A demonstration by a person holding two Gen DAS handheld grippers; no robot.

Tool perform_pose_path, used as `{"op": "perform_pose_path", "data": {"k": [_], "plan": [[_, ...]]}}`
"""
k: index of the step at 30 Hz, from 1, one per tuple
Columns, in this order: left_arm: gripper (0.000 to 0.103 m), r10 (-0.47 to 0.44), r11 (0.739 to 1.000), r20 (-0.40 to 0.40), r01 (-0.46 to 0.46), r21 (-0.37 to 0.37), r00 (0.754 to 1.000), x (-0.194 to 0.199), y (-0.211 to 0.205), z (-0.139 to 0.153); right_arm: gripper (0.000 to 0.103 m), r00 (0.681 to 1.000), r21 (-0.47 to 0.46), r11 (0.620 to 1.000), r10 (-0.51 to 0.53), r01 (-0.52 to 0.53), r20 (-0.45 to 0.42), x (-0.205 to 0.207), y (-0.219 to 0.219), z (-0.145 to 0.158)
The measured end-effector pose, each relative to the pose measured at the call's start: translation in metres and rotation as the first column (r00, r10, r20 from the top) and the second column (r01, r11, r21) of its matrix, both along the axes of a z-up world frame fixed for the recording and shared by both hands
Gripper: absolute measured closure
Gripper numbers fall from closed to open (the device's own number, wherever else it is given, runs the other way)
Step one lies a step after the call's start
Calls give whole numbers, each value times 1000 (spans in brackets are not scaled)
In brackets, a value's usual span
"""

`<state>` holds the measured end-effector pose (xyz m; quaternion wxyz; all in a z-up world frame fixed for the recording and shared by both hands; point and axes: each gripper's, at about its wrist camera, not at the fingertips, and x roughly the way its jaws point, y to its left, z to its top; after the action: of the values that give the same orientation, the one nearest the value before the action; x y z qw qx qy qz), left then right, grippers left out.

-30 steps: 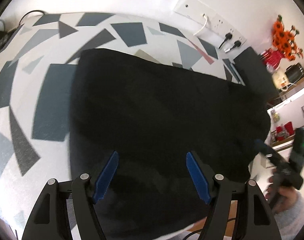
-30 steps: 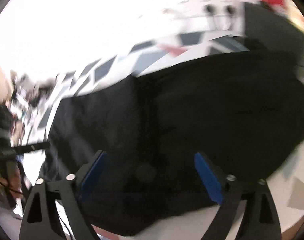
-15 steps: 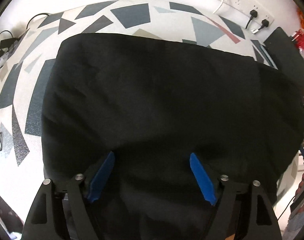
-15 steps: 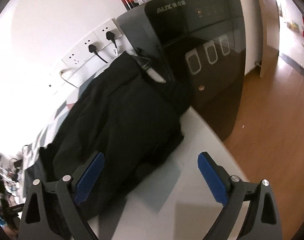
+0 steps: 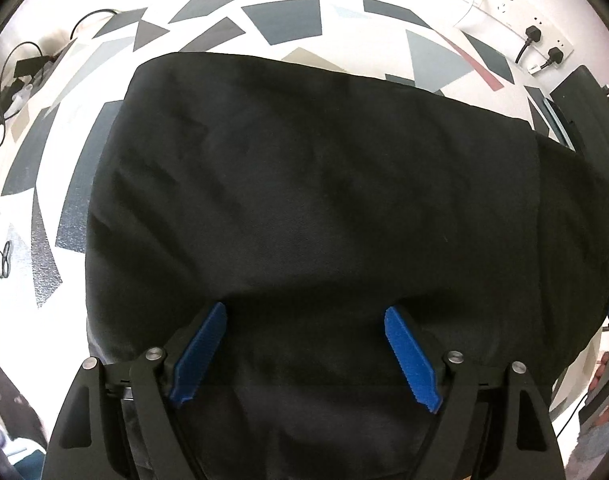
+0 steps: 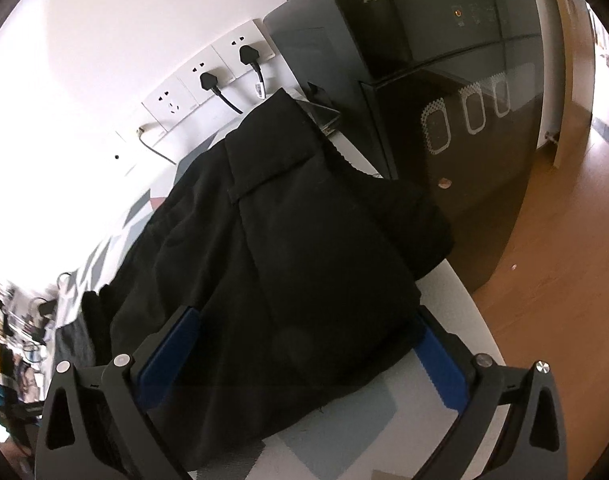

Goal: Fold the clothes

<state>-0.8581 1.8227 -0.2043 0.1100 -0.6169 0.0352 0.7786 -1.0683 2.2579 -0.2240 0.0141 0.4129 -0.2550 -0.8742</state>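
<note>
My right gripper (image 6: 304, 344) is opening astride the black garment's (image 6: 272, 240) near corner — its length runs away toward the wall sockets (image 6: 208, 76); left gripper (image 5: 304, 344) spread above it.

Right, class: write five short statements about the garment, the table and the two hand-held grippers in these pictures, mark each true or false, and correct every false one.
1. The garment is black. True.
2. It lies on a plain wooden table. False: the table is white with grey geometric patches.
3. The left hand-held gripper is clamped on a fold. False: its blue pads stand apart above the cloth.
4. The right hand-held gripper has its jaws opening, with the garment's edge between them. True.
5. A black appliance marked AUX stands past the table's end. True.
</note>
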Motion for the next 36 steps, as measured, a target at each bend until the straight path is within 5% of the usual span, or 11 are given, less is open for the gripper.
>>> {"op": "perform_pose_path", "data": {"k": [8,10,12,14,17,22,29,32,36], "plan": [[21,-4,1000,10,4,-1,1000,1,-7,-1,0,994,-10,999,36,-35,106,-15,1,2],[20,-12,1000,13,12,5,1000,1,-9,-2,7,994,-12,1000,0,1,114,-13,3,3],[20,-21,1000,15,20,12,1000,-1,-13,-2,31,993,43,999,-32,27,117,-10,0,4],[20,-24,1000,15,24,14,1000,-2,-15,-3,38,993,57,998,-43,37,108,-7,-2,4],[20,-27,1000,12,27,14,1000,-2,-18,-3,63,994,34,998,-50,47,94,-3,-3,2],[20,-35,999,24,34,42,999,-5,-25,-2,80,999,117,992,-38,37,-1,6,-27,30],[20,-11,973,79,-7,230,997,-16,-66,2,84,975,269,960,131,-79,-181,19,-95,103],[20,16,928,109,-55,368,994,-19,-91,13,84,944,332,929,244,-162,-221,23,-138,129],[20,41,875,55,-63,481,998,-10,-134,45,84,881,417,865,403,-279,-246,27,-213,154]]}}
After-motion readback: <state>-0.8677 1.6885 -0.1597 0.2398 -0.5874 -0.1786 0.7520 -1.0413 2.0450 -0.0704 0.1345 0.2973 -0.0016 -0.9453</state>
